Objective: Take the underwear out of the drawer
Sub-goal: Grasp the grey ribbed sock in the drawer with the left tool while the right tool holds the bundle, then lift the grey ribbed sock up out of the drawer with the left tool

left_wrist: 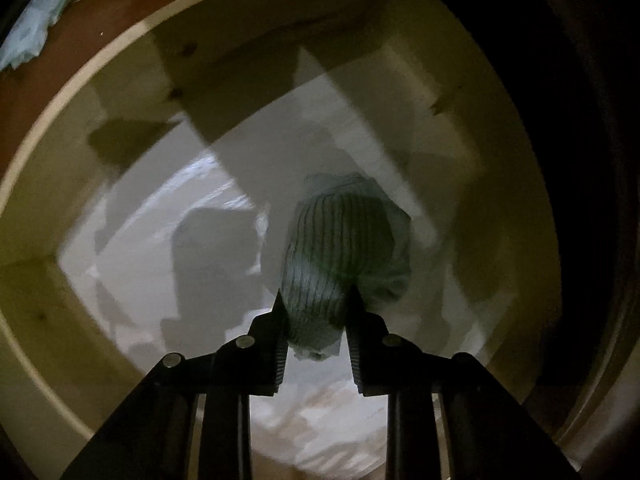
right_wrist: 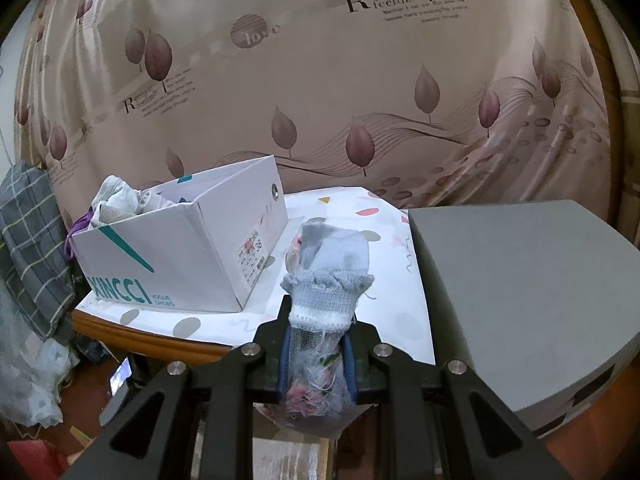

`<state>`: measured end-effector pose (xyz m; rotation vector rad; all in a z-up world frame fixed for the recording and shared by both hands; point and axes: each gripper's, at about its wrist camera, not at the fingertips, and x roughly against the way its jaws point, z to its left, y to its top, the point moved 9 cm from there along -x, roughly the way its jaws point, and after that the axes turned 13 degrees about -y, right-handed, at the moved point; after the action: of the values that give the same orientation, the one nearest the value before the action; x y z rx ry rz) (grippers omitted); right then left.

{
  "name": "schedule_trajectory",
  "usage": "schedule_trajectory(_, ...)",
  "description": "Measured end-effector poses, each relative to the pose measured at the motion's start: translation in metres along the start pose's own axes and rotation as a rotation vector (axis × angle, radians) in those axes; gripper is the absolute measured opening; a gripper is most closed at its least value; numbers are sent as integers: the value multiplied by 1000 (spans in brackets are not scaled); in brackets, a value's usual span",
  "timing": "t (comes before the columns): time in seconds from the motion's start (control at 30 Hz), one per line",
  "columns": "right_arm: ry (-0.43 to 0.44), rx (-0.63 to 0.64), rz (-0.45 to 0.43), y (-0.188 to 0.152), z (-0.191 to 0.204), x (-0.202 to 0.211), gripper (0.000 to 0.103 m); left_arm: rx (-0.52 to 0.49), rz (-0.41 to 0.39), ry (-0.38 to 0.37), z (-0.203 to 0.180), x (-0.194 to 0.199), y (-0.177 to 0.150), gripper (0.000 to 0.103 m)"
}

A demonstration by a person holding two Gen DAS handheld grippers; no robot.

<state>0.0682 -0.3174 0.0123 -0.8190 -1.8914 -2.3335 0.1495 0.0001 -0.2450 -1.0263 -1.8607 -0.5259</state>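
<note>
Drawer [left_wrist: 60,184]: pale wooden walls around a white, crinkled lining, seen from above by the left wrist camera.
Underwear [left_wrist: 344,248]: rolled striped greenish-grey bundle, inside the drawer, right of centre, its near end between the left fingers.
Left gripper [left_wrist: 316,300]: pointing steeply down into the drawer, fingers pressed together on the underwear's near end.
Right gripper [right_wrist: 320,320]: clamped on a light blue knitted garment [right_wrist: 332,268] with a frilled band and white edge, wrapped partly in clear plastic; it is held above the near edge of a table.
Table [right_wrist: 384,220]: covered with a white patterned cloth.
Shoebox [right_wrist: 180,256]: white, open, at the table's left, cloth items piled inside at its far left corner.
Grey lid-like board [right_wrist: 520,280]: on the table's right.
Curtain [right_wrist: 320,80]: beige with leaf print, behind the table.
</note>
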Motion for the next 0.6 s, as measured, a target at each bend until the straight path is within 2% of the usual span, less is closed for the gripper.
schedule_trajectory(0.17,21,-23,16,-1,-2,-1,21,-117,86,107,7,10,0,24)
schedule_trajectory(0.23,19,-23,13,-1,-2,0,21,-145,95,124,6,12,4,31)
schedule_trajectory(0.3,19,-27,10,0,-2,0,21,-152,92,126,1,14,5,35)
schedule_trajectory(0.4,19,-26,19,-2,-1,-2,21,-145,79,104,3,17,6,50)
schedule_trajectory(0.43,20,-26,19,-1,-1,-2,21,-139,67,89,2,18,8,52)
schedule_trajectory(0.6,19,-19,21,-2,0,-2,21,-83,65,63,9,6,3,55)
